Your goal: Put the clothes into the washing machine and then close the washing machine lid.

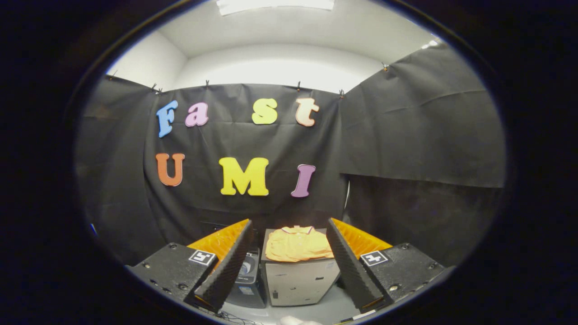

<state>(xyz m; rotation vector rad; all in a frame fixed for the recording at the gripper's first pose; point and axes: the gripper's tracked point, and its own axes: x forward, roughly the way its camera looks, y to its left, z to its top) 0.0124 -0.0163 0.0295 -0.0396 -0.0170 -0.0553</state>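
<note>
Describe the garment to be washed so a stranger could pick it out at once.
Start at the black cloth wall, then drop to the pale boxy cabinet standing before it. Folded flat on its top lies the yellow shirt, framed between the open claw and beyond its fingers. It is the one soft, bright yellow thing; the dark unit beside the cabinet carries nothing.

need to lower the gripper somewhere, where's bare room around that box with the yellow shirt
The pale floor in front of the white box is bare, between the open gripper fingers. The box top is taken up by the yellow shirt. It is tight on the side where a dark machine stands against the box.
</note>
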